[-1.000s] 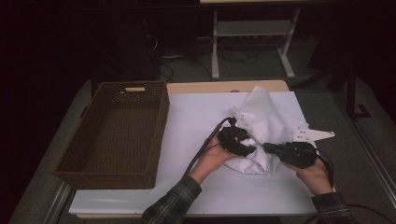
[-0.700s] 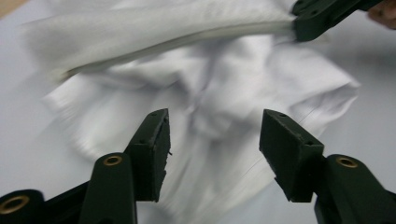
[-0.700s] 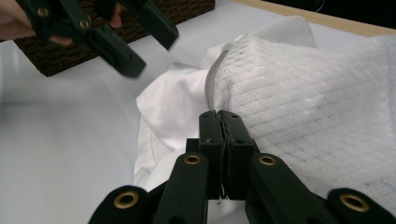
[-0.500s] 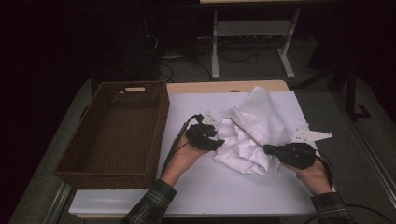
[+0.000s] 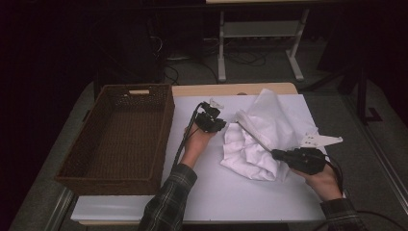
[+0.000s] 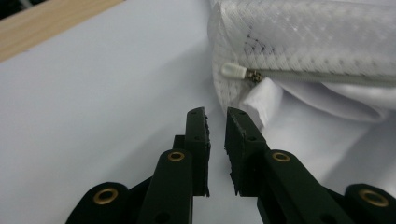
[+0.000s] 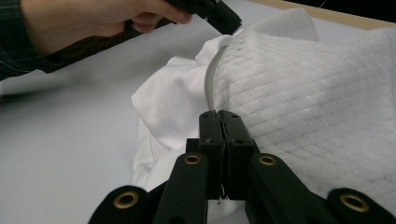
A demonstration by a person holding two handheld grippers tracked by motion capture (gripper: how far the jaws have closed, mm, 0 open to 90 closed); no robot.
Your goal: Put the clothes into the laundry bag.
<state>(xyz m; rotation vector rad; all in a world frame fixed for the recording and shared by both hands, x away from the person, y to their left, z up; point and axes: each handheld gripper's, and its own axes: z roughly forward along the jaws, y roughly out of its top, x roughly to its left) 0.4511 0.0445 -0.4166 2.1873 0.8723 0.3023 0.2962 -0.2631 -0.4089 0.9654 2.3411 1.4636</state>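
- right gripper (image 7: pixel 219 114) is sitting nearest the person, jaws pressed together on the near edge of the mesh laundry bag (image 7: pixel 303 93); mesh and the end of the zipper line are pinched between the pads, so this hand is anchoring the bag.
- the bag (image 5: pixel 269 137), with white cloth (image 7: pixel 173 107) spilling from its open mouth, is lying on the white table (image 5: pixel 144 207), right of centre, between the two hands.
- the zipper track (image 6: pixel 327 77) is running as the bag's long axis: from the clamped right end diagonally away toward the left hand.
- left gripper (image 6: pixel 216 116) is hovering just short of the bag's far-left end; its jaws have just been closing and are now standing a narrow gap apart with nothing between them.
- key relation: the zipper pull (image 6: pixel 233 71) is lying just beyond and slightly right of the left jaw tips, tab pointing left along the track; the pads are not touching it.
- judgement: the left hand is the nearer one to the pull; it needs a small advance forward and right, gap lined up across the tab.
- the wicker basket (image 5: pixel 120 134) is standing farther left, apart from the bag.
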